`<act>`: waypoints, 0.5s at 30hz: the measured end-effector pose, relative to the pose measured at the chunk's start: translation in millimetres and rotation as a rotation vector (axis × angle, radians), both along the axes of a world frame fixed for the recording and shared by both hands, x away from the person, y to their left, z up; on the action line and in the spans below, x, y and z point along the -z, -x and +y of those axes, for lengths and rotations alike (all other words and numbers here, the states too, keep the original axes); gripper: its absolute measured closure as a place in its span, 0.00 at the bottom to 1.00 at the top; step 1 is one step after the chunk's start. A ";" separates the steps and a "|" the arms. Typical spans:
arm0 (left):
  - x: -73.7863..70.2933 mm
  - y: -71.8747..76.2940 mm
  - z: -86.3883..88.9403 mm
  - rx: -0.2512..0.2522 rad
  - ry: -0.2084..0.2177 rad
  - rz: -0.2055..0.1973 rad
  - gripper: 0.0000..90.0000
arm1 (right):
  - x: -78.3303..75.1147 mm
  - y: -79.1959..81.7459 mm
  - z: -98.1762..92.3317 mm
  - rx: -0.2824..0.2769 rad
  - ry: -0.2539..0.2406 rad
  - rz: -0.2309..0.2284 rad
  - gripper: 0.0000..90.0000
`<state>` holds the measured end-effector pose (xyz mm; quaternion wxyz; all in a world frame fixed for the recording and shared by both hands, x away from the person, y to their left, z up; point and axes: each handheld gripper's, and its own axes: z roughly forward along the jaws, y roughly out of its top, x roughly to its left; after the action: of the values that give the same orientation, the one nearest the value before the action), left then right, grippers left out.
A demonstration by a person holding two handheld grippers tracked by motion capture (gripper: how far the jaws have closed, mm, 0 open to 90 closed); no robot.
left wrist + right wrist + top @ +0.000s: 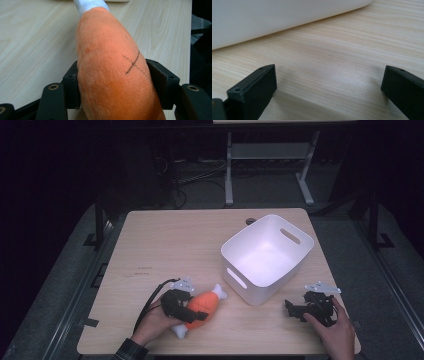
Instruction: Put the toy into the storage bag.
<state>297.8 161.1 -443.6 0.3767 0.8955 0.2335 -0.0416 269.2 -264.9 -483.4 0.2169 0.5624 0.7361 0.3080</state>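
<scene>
An orange plush drumstick toy (204, 305) with white bone ends lies on the wooden table at the front left. My left gripper (192, 312) is shut on its orange body. In the left gripper view both black pads press into the plush toy (112, 72), which has a stitched cross on it. My right gripper (295, 311) rests low on the table at the front right, just in front of the white bin (267, 256). In the right gripper view its fingertips (255, 90) stand wide apart over bare wood, open, with the bin wall (274, 17) ahead.
The white plastic bin with handle slots sits right of centre and looks empty inside. The table's front edge (220, 352) runs close behind both hands. Beyond the far edge stand a metal frame's legs (229, 170) and cables on a dark floor.
</scene>
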 end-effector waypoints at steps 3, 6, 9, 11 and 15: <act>-1.9 -0.9 2.8 -0.008 0.007 -0.006 0.40 | 0.0 0.0 0.0 0.001 0.000 0.001 0.00; -4.9 -1.9 6.6 -0.017 0.018 -0.005 0.40 | 0.0 0.0 0.0 0.000 0.001 0.000 0.00; -7.8 -3.6 10.2 -0.018 0.012 -0.013 0.40 | 0.0 0.0 0.0 0.000 0.000 0.000 0.00; -12.1 -4.7 14.0 -0.027 0.020 -0.019 0.40 | 0.0 0.0 0.0 0.000 0.000 0.000 0.00; -16.5 -6.2 18.2 -0.033 0.028 -0.026 0.40 | 0.0 0.0 0.0 0.000 0.001 0.000 0.00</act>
<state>304.0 179.3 -427.1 0.3927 0.8867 0.2427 -0.0268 269.2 -264.9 -483.4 0.2171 0.5622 0.7362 0.3079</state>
